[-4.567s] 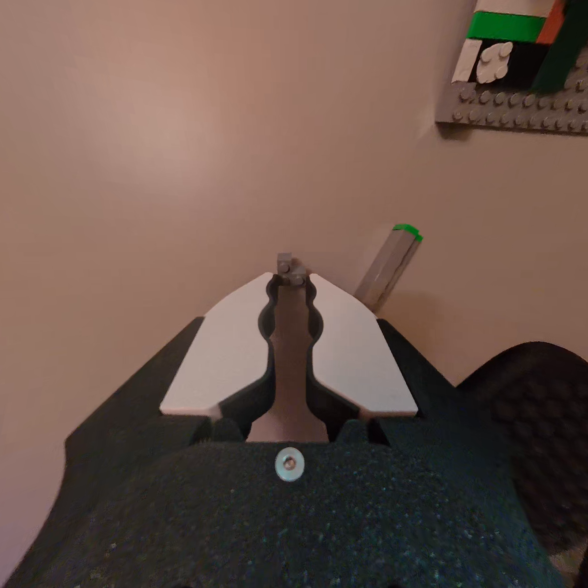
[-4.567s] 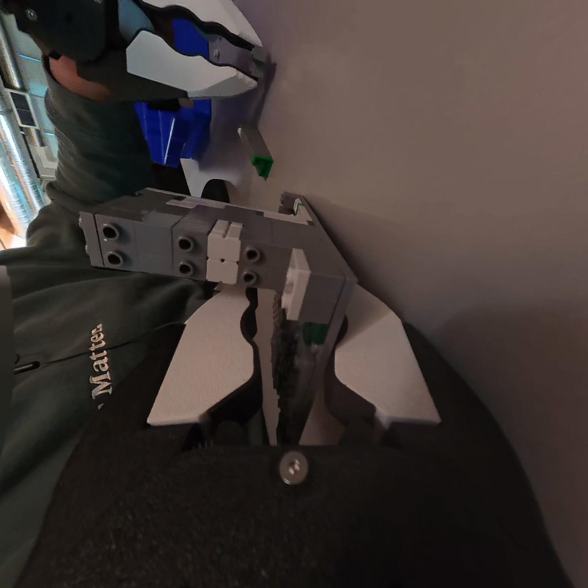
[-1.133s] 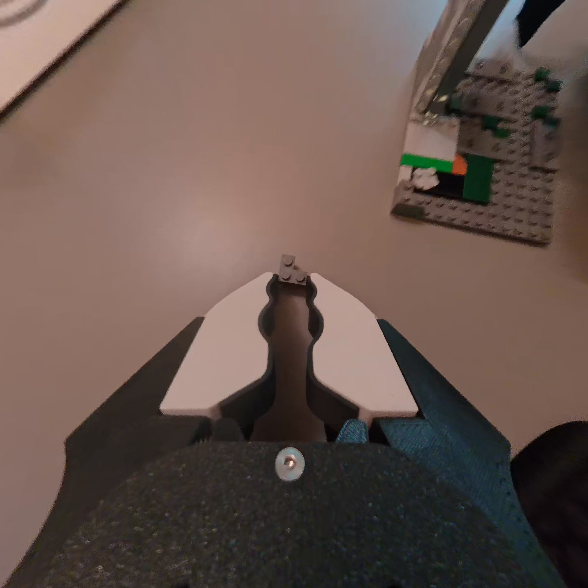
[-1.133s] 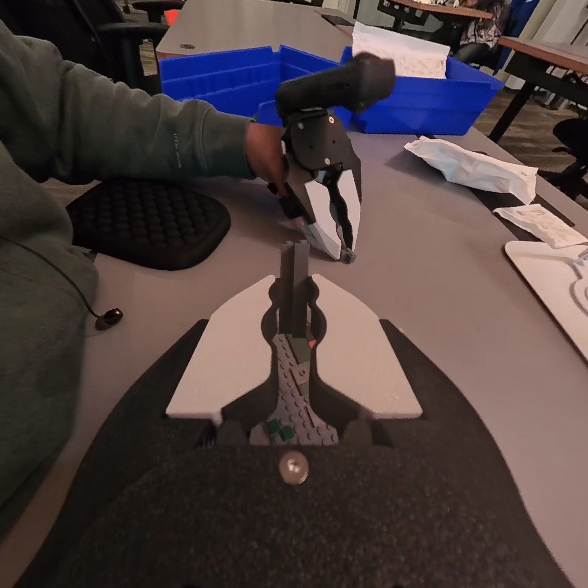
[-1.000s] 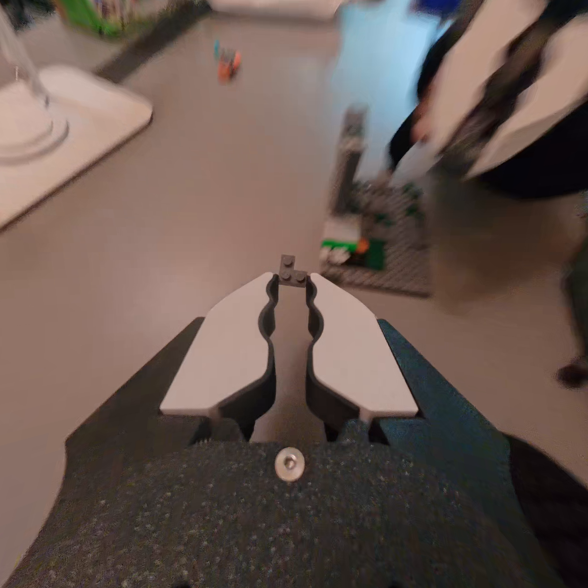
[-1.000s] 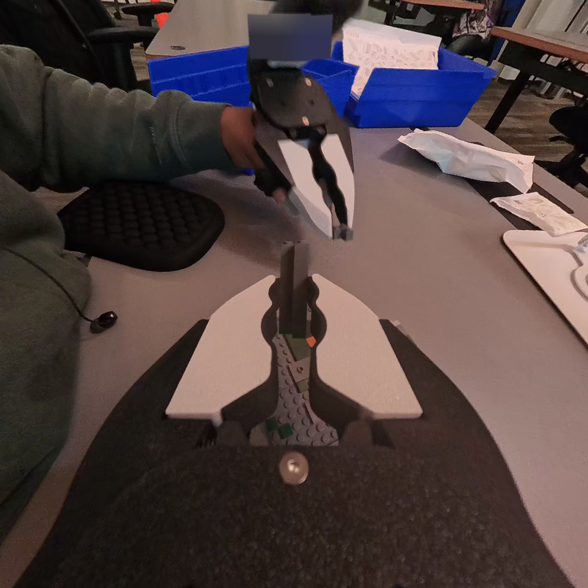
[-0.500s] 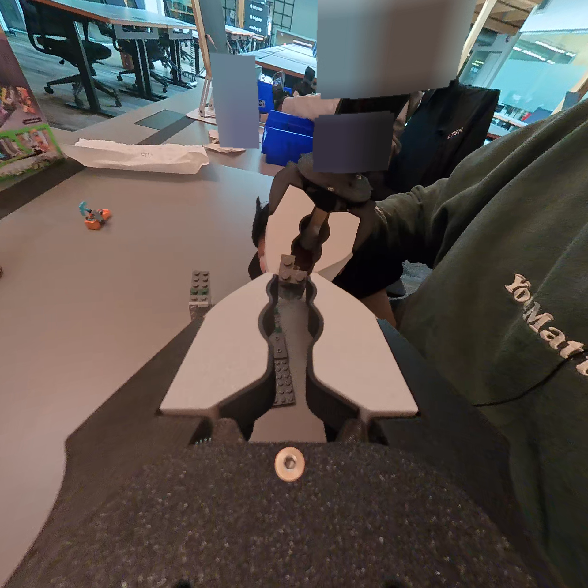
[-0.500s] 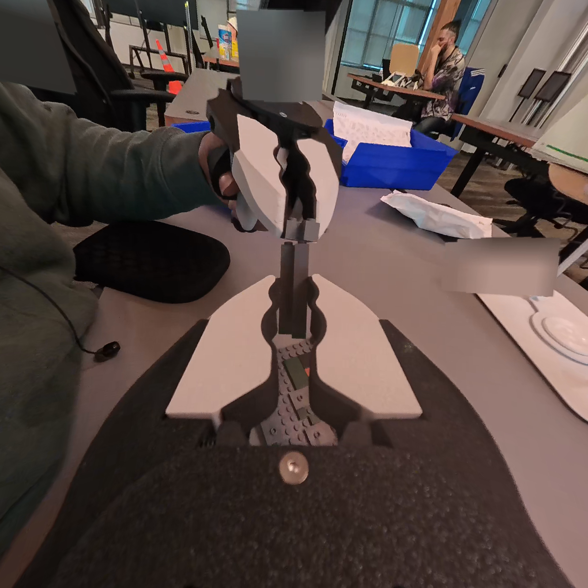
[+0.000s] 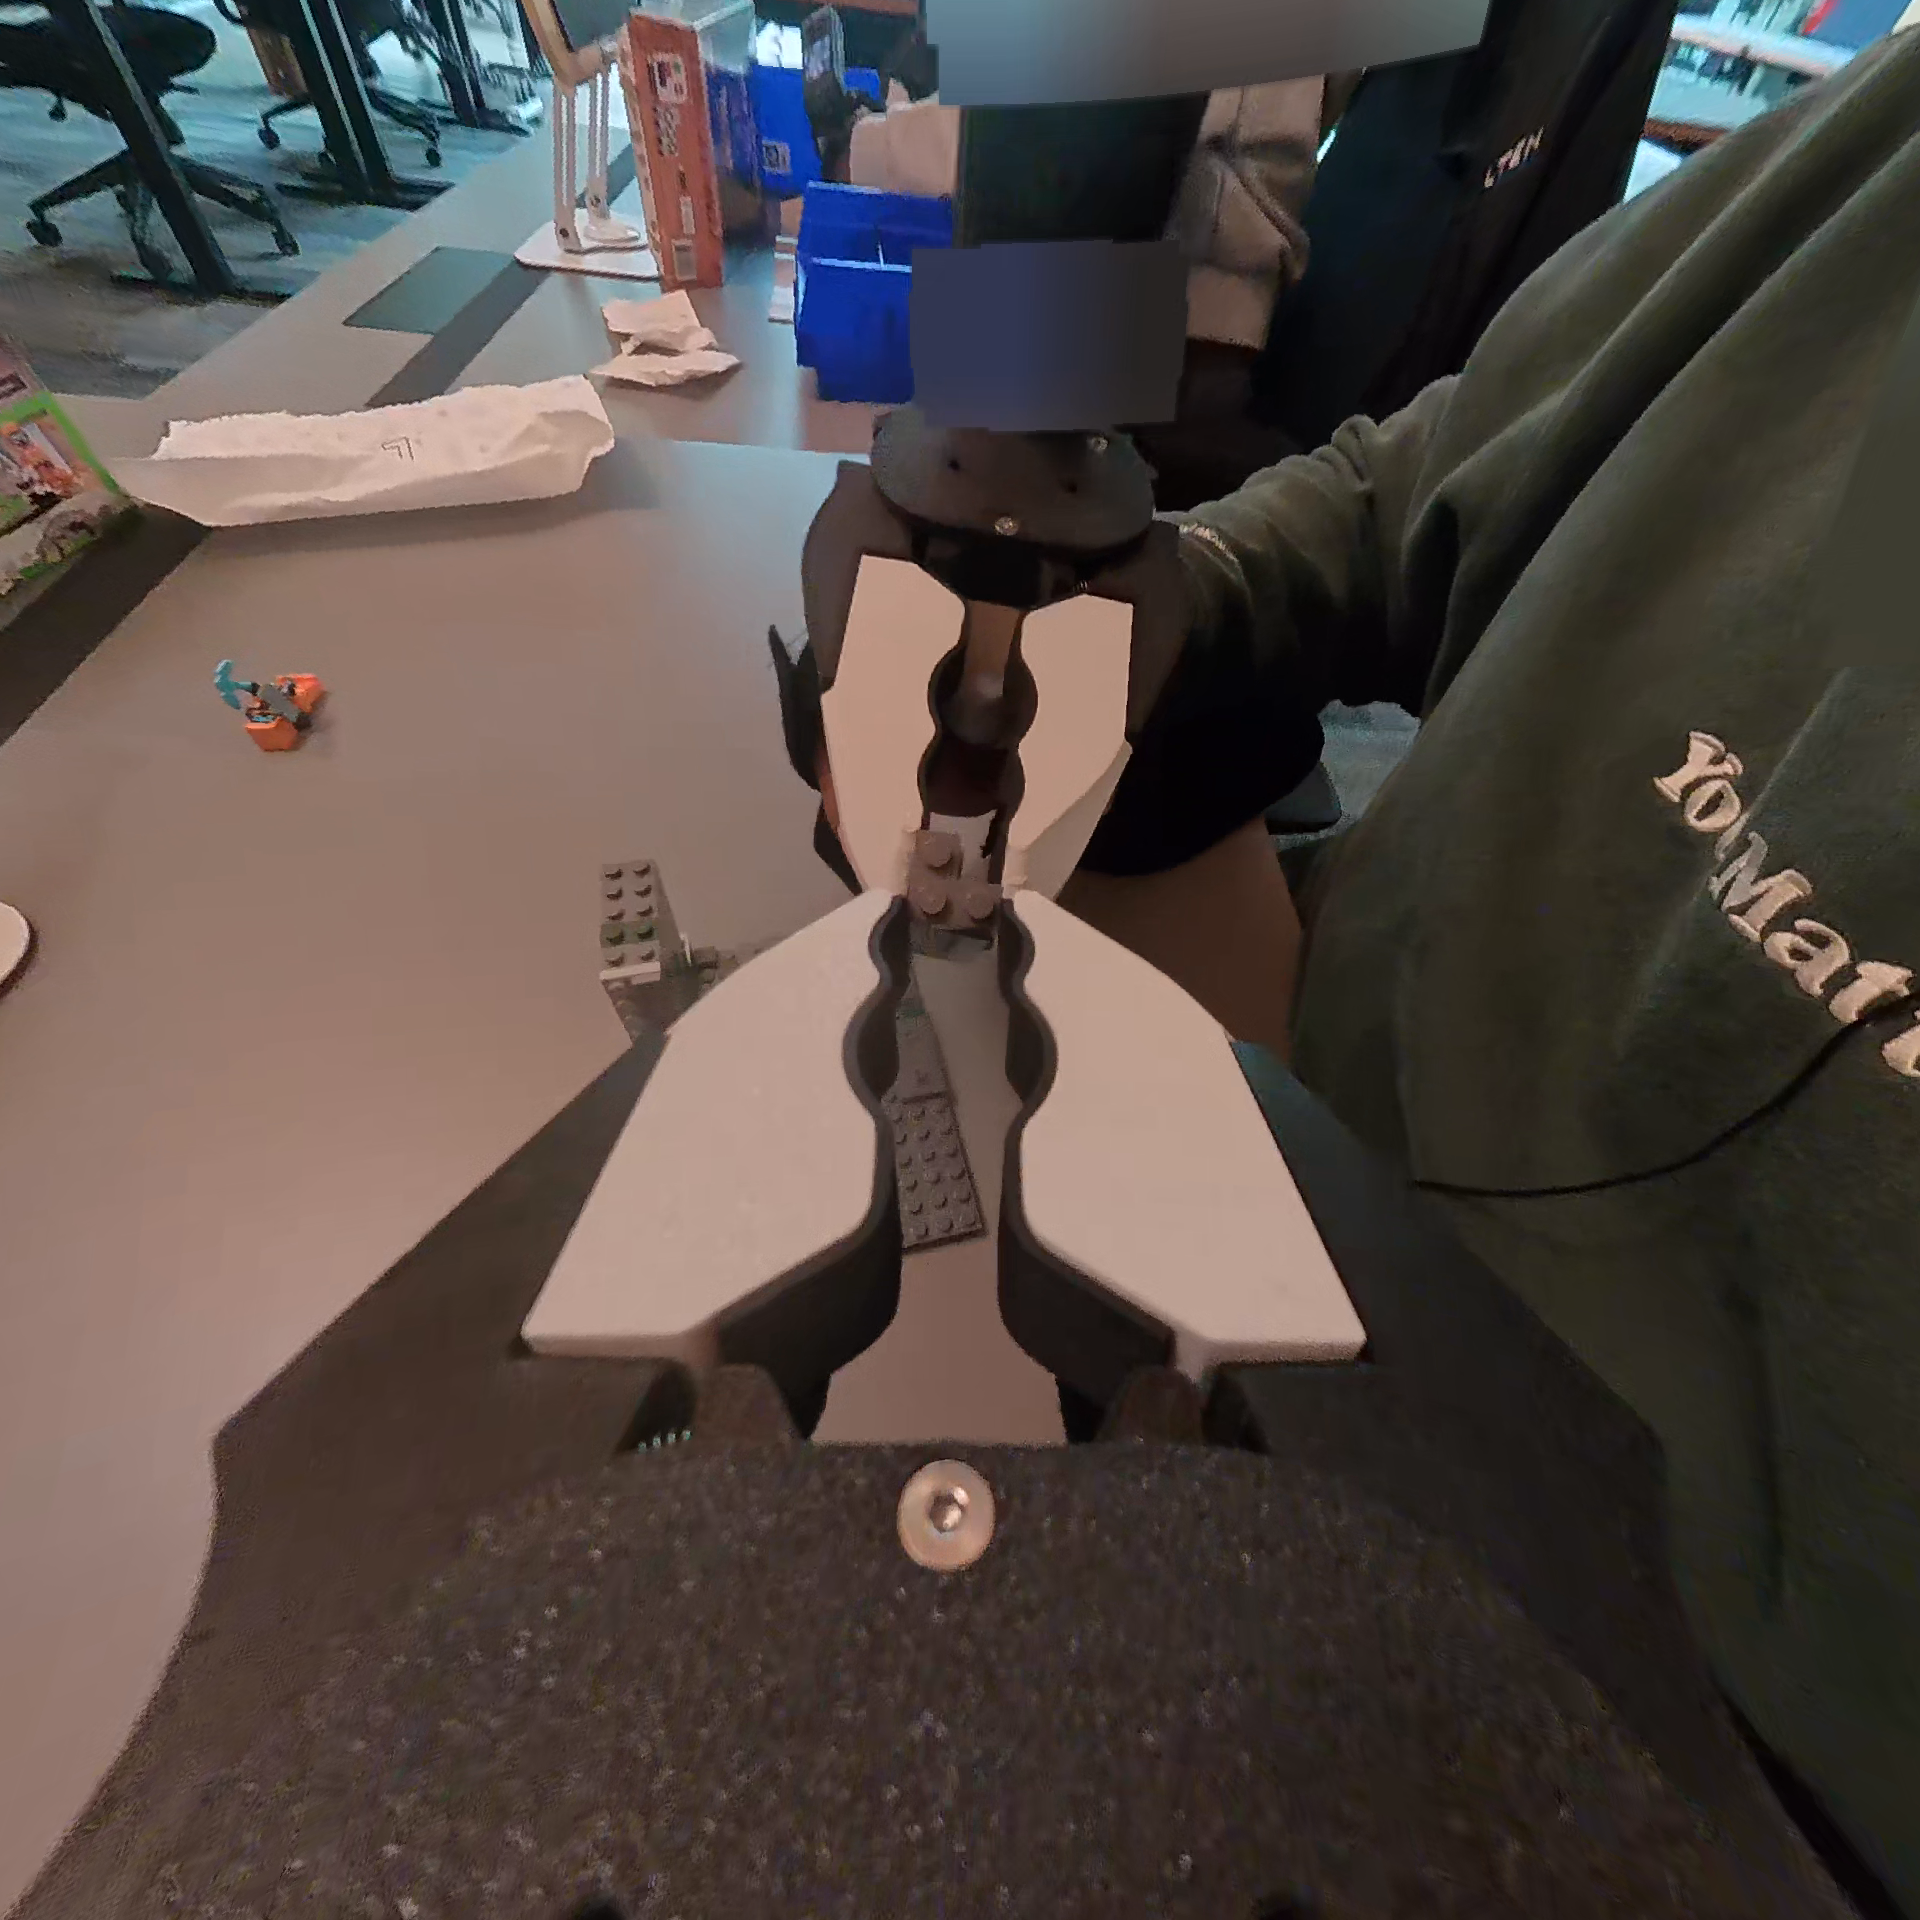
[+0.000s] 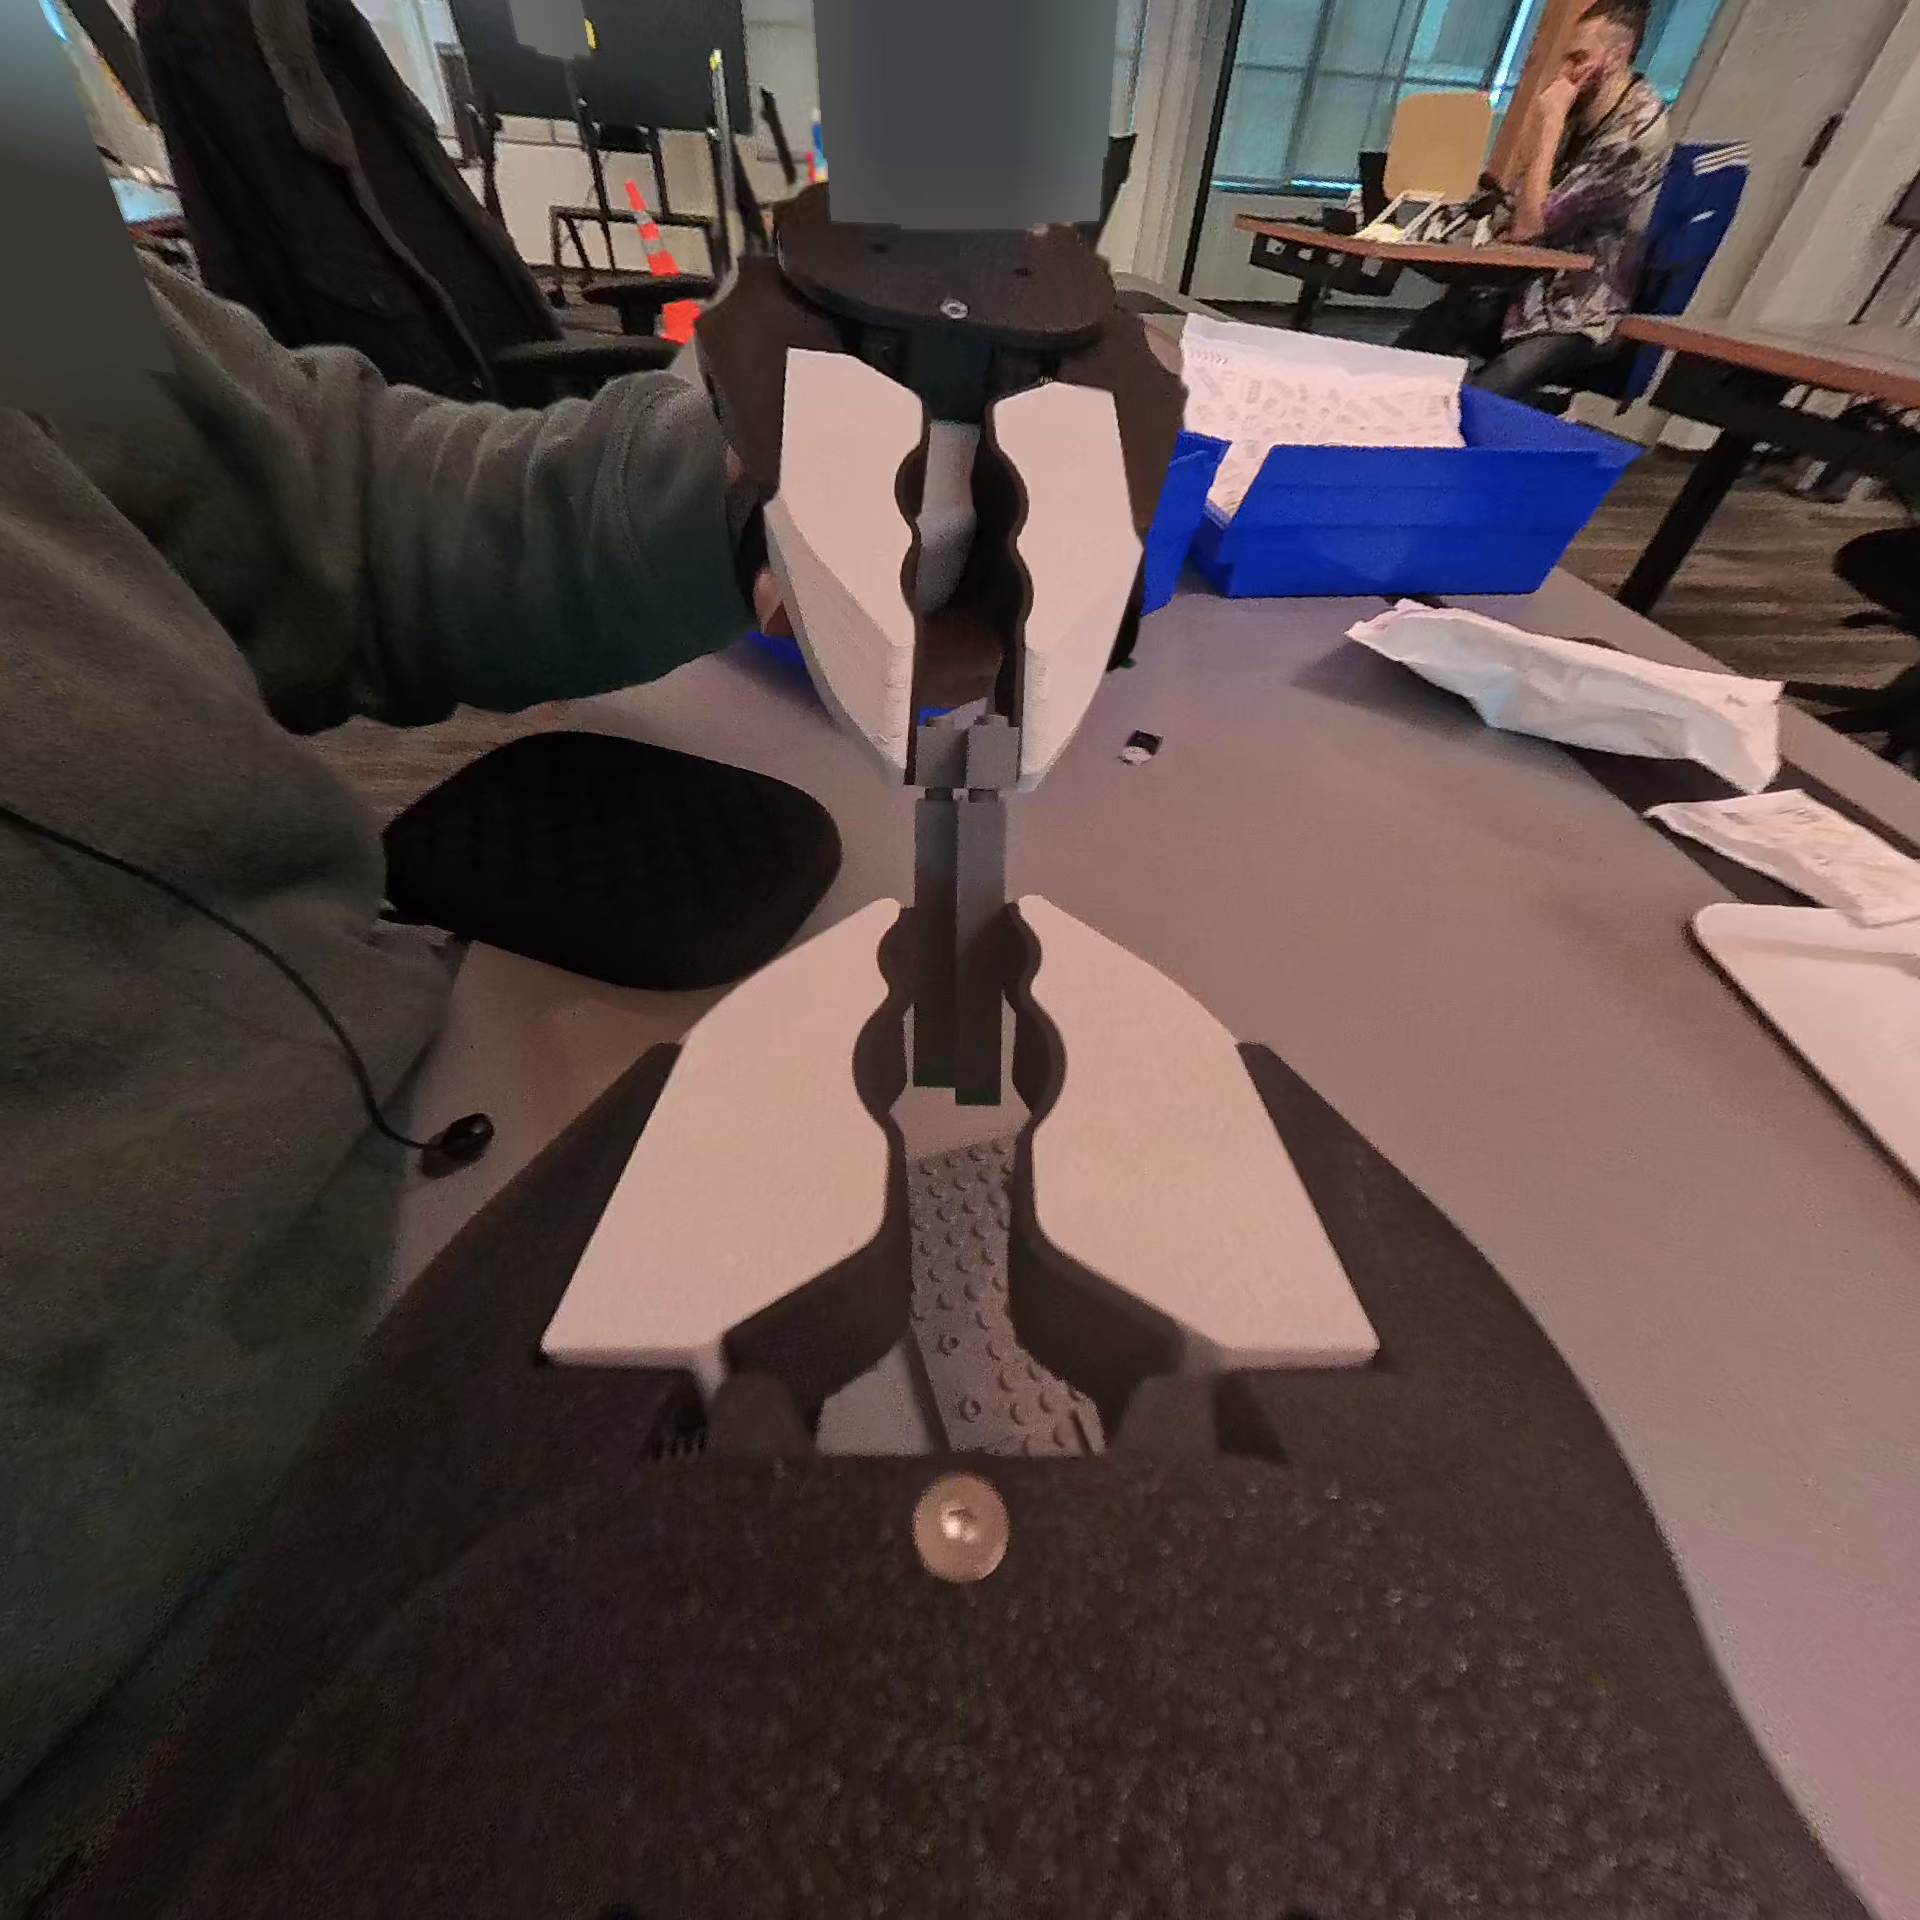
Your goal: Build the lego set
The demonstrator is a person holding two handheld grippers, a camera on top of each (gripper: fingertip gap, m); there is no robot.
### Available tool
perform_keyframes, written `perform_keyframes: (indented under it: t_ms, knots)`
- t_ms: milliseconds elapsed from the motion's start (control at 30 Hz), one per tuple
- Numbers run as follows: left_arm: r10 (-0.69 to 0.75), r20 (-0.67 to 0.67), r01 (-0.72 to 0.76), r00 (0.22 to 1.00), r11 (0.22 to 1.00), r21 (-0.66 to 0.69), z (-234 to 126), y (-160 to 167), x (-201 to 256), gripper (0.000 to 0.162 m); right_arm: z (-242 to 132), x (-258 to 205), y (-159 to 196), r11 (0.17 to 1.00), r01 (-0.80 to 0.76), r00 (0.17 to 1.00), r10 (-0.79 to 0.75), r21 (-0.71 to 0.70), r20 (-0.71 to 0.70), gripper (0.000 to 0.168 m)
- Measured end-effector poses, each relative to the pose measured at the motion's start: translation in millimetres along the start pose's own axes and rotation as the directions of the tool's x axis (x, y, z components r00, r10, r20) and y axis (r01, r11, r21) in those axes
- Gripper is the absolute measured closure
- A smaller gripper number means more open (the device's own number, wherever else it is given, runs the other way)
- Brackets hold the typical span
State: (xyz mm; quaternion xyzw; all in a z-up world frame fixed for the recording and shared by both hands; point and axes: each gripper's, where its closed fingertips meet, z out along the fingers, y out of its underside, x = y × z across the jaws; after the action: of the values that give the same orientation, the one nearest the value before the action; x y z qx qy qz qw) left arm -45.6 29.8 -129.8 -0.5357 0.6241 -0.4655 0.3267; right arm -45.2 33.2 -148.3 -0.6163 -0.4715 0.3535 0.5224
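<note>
Behind the grey table, a blue bin holds white paper — both grippers' jaws clamp grey bricks.

A small dark-grey L-shaped plate, studs showing, sits just above the top of a tall grey column. The column stands upright on a grey studded baseplate, which lies flat on the surface.

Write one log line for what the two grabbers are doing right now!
left gripper: shut on small grey plate | right gripper: shut on grey pillar | plate over pillar top
</note>
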Motion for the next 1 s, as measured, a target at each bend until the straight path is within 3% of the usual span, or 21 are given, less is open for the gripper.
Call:
perform_keyframes:
  t_ms: [500,1000]
  knots:
    - [-0.014,-0.073,-0.005,0.997,0.968,-0.252,2,23,12,0.146,7,-15,16,0.989,0.047,0.998,-0.041,-0.138,0.048,0.154]
    - [0.134,-0.022,-0.129,0.991,0.869,-0.477,9,48,14,0.146,18,-21,42,0.952,0.057,0.998,-0.046,-0.301,0.045,0.154]
